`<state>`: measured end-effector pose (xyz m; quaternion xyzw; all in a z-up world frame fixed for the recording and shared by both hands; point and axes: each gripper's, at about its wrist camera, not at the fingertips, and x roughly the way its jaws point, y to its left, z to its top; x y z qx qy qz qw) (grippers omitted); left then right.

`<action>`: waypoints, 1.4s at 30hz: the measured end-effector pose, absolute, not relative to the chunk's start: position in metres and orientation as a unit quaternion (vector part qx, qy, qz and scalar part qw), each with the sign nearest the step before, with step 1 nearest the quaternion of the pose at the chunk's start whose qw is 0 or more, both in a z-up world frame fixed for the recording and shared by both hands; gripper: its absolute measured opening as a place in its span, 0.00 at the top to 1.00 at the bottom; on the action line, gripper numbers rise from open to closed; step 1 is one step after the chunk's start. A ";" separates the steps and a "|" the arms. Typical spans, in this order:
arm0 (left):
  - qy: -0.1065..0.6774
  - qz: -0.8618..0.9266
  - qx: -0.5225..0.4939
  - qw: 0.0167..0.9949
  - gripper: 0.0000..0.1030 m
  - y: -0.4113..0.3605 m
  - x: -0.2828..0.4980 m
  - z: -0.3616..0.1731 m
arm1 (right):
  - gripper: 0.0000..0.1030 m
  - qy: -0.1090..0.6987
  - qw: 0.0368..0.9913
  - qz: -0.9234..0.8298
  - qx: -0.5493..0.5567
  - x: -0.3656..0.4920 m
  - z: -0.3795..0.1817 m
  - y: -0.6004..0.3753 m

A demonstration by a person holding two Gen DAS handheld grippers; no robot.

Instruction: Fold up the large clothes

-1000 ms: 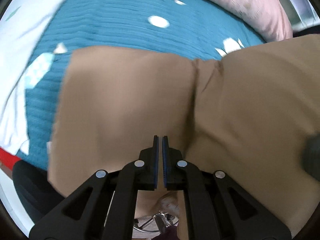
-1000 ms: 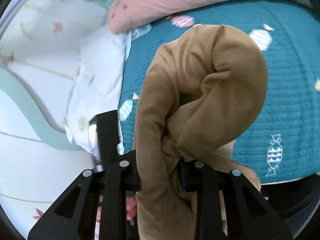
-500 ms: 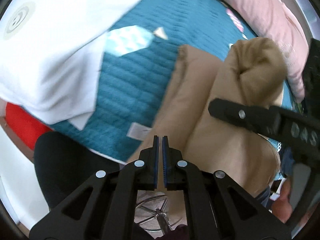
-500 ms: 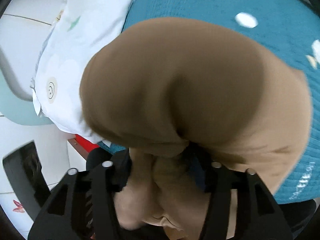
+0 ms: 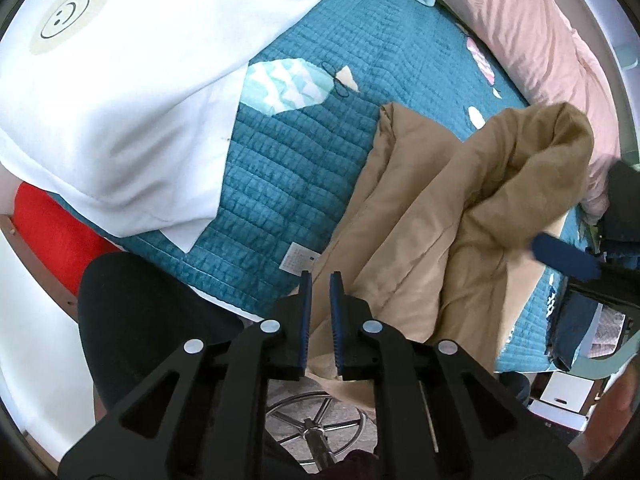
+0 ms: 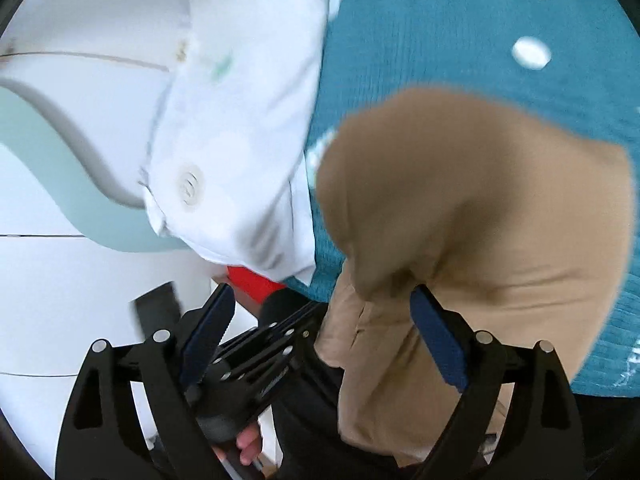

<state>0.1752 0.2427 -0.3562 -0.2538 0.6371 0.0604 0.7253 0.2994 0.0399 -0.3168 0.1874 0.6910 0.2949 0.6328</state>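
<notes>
Tan trousers point(image 5: 452, 216) heaped in a loose fold on the teal quilt point(image 5: 304, 152) of the bed, one end hanging off the near edge. Right gripper point(image 6: 320, 324) jaws spreading wide, cloth between them but not pinched. Left gripper point(image 5: 319, 312) jaws opening a crack, nothing inside. Best to let go gently, then smooth flat and line up the edges. Small white label point(image 5: 298, 261) on quilt, too tiny to read. Smiley face on white pillow point(image 5: 132, 60), no words.

bright, even daylight; soft shadows under the tan garment point(image 5: 440, 216). left view sharp, right view motion-blurred around the garment. fisheye bending and dark vignette beyond it.
</notes>
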 end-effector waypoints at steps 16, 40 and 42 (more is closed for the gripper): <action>0.626 0.057 -0.255 0.735 0.91 0.250 0.169 -0.341 | 0.91 0.738 0.610 0.260 0.129 0.248 -0.384 0.072; 0.668 0.046 -0.188 0.718 0.91 0.210 0.185 -0.395 | 0.89 0.683 0.694 0.193 0.119 0.343 -0.347 0.043; 0.669 0.060 -0.169 0.722 0.91 0.210 0.189 -0.397 | 0.89 0.696 0.686 0.181 0.109 0.348 -0.366 0.056</action>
